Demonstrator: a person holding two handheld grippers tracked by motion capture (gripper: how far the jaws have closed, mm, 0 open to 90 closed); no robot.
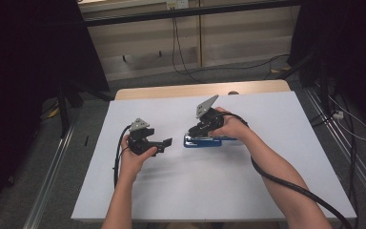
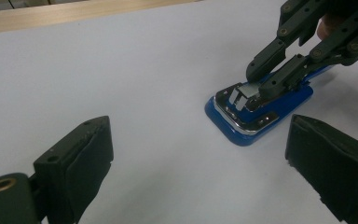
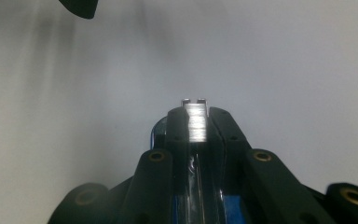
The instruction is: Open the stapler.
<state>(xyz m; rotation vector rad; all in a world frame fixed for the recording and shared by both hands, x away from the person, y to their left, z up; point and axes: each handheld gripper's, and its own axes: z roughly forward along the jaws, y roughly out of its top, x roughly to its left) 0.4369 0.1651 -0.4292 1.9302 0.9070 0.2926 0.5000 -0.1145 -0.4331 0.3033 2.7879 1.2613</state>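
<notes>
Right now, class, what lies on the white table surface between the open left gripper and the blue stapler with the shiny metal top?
Nothing: in the high view, bare white table surface separates the left gripper from the blue stapler.

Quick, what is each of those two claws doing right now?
Left gripper: open, holding nothing, near the stapler.
Right gripper: shut on the stapler's metal top, which lies on the table.

We find no readable text, label, brand, number or sign anywhere, neither on the blue stapler [image 2: 261, 114] nor beside it.
</notes>
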